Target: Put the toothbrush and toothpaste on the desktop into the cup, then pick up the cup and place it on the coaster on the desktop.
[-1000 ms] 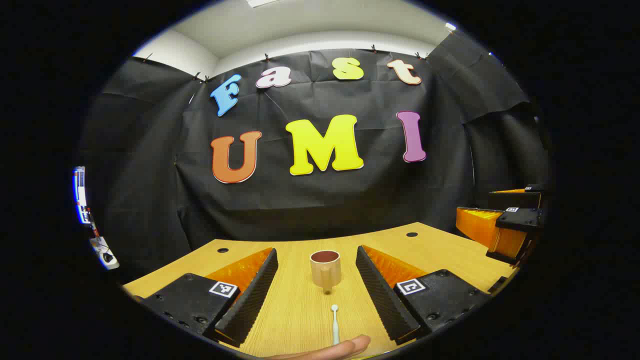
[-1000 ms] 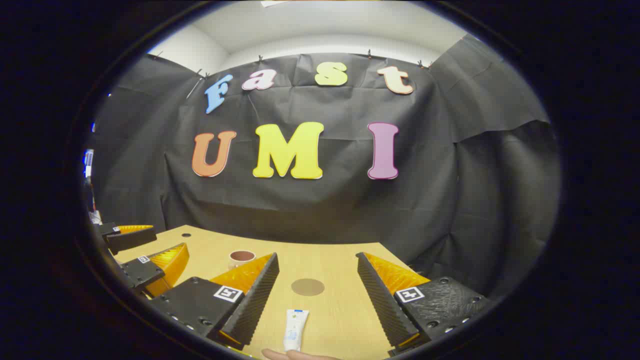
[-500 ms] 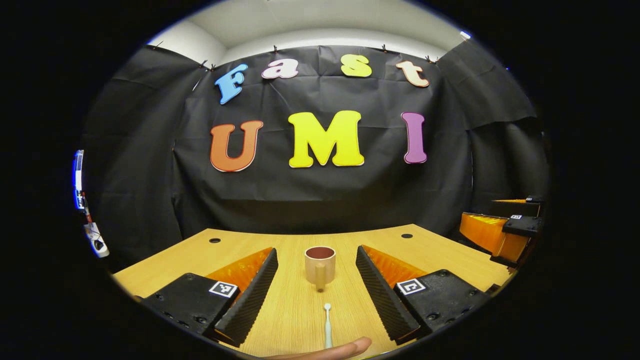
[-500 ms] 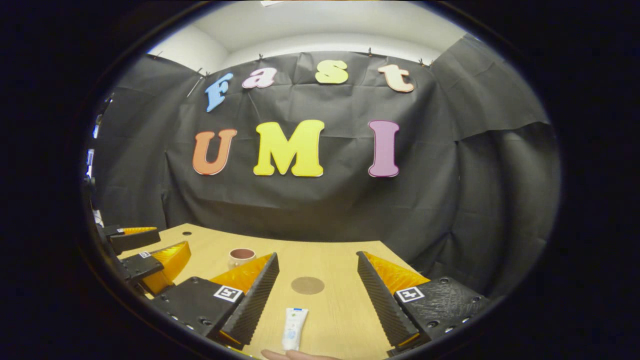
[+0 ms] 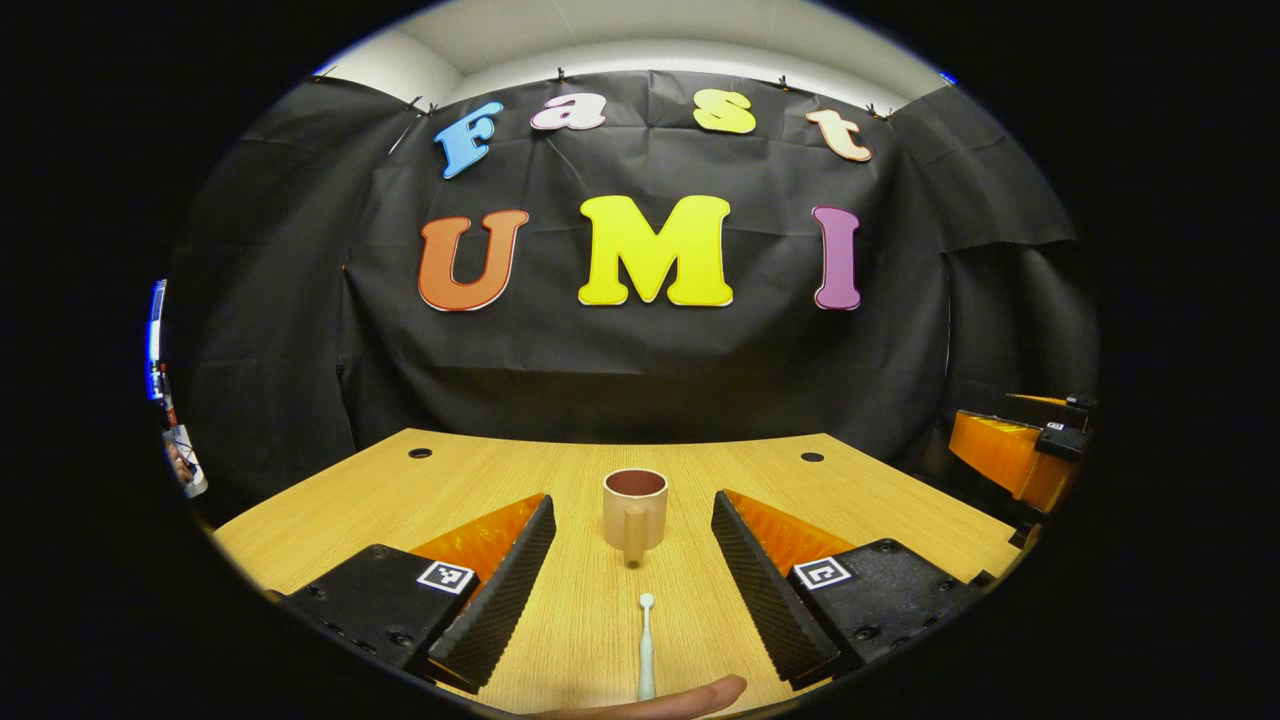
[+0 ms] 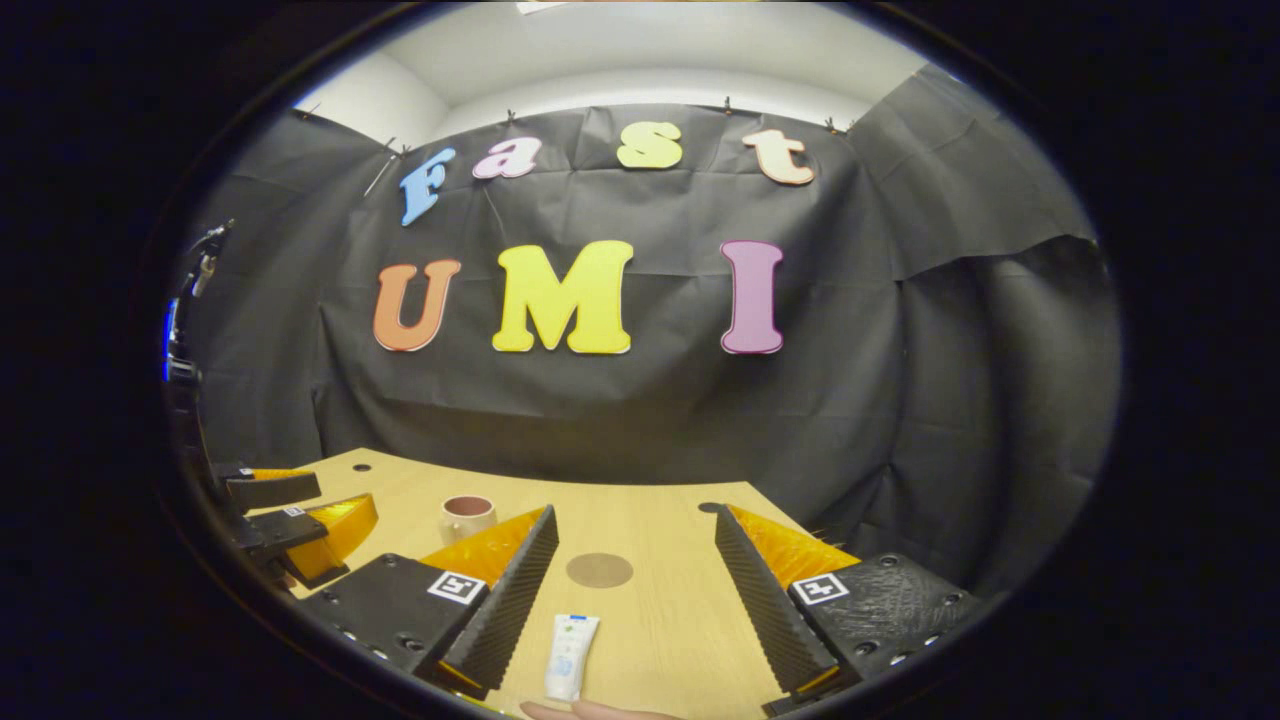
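Your left gripper (image 5: pixel 634 590) has its fingers spread wide with nothing between them but desk; the toothbrush (image 5: pixel 646 650) lies flat on the wooden desktop (image 5: pixel 350 500) in line with that gap, head pointing toward the cup (image 5: pixel 635 508). The cup stands upright on bare wood beyond it, handle facing you, nothing sticking out of its mouth. Your right gripper (image 6: pixel 636 600) is likewise parted and holds nothing; the toothpaste (image 6: pixel 571 655) lies flat just ahead of it, near its left finger, and the round dark coaster (image 6: pixel 599 570) sits bare farther on, well apart from the cup. A fingertip (image 5: pixel 660 698) shows at the lower edge of the left gripper view. Judged from this, both items are outside the cup and the cup is off the coaster, so all three placements remain for you.
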